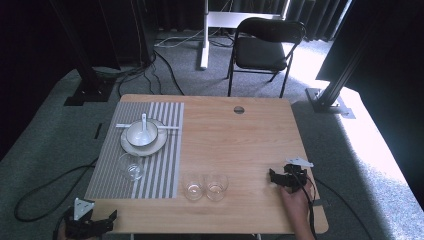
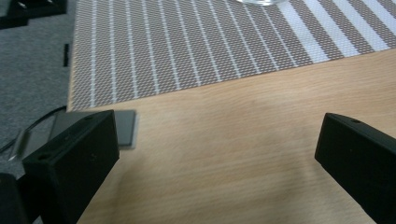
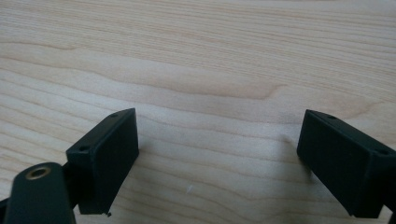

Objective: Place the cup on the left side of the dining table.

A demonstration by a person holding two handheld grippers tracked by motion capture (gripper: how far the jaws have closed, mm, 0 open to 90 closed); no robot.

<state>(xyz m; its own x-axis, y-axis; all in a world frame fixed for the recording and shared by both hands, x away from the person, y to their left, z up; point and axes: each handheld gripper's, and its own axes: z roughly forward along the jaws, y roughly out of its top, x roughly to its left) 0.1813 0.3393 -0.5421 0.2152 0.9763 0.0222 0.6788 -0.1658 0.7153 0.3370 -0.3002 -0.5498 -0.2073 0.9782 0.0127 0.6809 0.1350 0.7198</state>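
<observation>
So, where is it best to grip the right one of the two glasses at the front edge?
Probably the rim of the right glass: it stands upright, mouth up. Bring the open right gripper from its right, since the other glass stands close on its left, one jaw inside the wall and one outside.

Bare wood spans the table (image 1: 240,140) at centre and right of the high view. Two glasses (image 1: 205,186) stand low centre, seemingly touching; placemat (image 1: 165,150), stacked dishes (image 1: 144,136) and another glass (image 1: 131,167) crowd the left.

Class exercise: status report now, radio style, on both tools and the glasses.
Left tool open, near table corner. Right tool open, empty, over bare wood. Two glasses untouched, between them. Nothing blocking.
</observation>
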